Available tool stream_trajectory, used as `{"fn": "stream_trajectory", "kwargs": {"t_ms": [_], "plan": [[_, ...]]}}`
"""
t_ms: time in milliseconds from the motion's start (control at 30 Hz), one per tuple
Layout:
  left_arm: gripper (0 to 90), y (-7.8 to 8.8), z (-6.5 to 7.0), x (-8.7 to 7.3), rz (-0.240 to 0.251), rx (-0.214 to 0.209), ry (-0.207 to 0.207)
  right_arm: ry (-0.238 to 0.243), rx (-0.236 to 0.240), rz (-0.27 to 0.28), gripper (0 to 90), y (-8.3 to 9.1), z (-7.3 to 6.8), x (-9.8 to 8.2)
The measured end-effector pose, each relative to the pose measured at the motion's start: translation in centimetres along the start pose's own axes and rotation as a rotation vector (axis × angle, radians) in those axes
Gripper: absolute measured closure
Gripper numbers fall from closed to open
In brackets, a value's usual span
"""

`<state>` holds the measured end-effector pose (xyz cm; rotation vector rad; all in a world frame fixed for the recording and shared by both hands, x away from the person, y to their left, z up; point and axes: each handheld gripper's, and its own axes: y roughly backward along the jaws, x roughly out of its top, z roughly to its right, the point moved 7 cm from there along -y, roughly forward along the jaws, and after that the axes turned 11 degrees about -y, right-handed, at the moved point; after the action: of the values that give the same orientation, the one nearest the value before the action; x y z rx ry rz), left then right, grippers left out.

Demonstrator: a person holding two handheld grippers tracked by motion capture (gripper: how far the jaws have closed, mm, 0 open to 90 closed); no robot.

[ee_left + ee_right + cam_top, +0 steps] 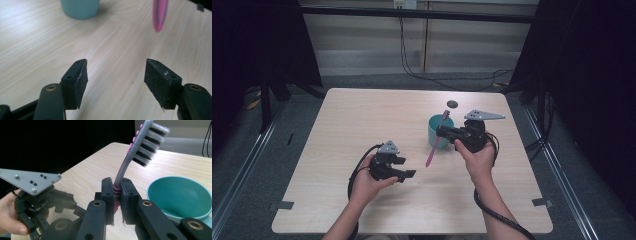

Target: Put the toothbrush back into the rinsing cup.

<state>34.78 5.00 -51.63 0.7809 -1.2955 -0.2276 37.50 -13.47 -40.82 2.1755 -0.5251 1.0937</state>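
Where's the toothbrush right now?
In the high view the toothbrush is clamped in the right gripper, right of table centre, bristle end up over the teal cup and handle end slanting down.

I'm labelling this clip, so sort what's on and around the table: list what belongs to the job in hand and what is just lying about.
In the job:
- pink toothbrush, clamped in the right gripper
- teal cup, beside it
- left gripper, open, holding nothing

Lying about:
- small dark disc near the table's far edge
- black cables on the floor behind the table
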Motion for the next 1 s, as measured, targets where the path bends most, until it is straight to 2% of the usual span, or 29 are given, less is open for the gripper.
{"fn": "stream_trajectory", "kwargs": {"t_ms": [100,300,633,933,1000], "plan": [[34.2,0.1,-0.3,-1.0,-0.038,0.014,-0.009,0.002,0.000,0.001,82.3,0.0,0.0,0.2],[33.7,0.3,-0.9,-2.3,-0.055,0.032,0.008,0.012,0.002,0.005,82.3,-0.1,-0.1,0.5],[33.6,0.2,-1.2,-4.0,-0.100,0.076,-0.036,0.016,-0.002,0.014,82.3,0.2,0.0,1.2],[31.7,0.0,-1.3,-4.5,-0.093,0.098,-0.068,0.013,0.000,0.023,82.3,0.4,0.2,1.5],[29.2,-0.1,-1.4,-4.6,-0.086,0.105,-0.094,0.014,0.001,0.025,82.3,0.5,0.2,1.6]]}}
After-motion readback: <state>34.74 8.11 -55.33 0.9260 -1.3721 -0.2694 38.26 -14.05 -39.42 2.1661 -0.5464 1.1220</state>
